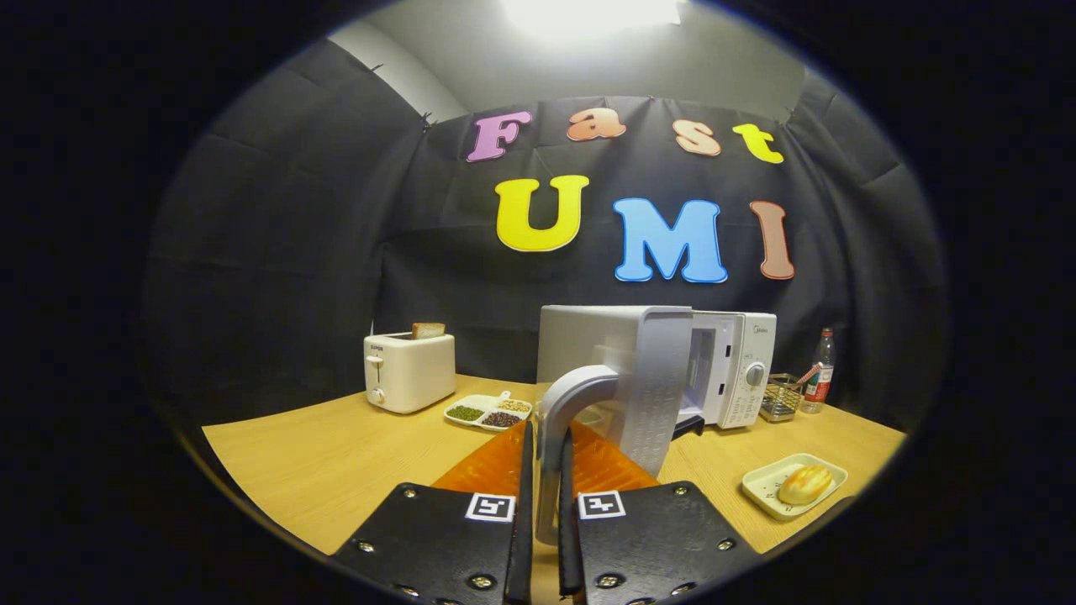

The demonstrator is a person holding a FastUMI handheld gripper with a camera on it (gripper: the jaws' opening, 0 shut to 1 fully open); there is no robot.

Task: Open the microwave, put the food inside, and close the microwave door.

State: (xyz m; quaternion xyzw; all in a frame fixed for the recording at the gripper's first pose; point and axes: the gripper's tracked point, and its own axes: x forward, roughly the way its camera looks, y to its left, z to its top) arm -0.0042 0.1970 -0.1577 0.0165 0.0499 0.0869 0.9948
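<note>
Gripper [545, 504] pinching the door handle [565, 420]!
Both fingers clamp it, microwave [740, 370] door [651, 378] swung open at twelve o'clock; bread [805, 484] on plate [761, 486] waits at two o'clock.

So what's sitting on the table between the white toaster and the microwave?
In the gripper view, a white divided dish of beans lies between white toaster and white microwave. The fingers grip the door handle.

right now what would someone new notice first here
The fingers are shut on the handle of the microwave door, which stands swung open in front of the microwave. A bun waits on a small dish to the right, and a toaster holding bread sits at the left.
</note>
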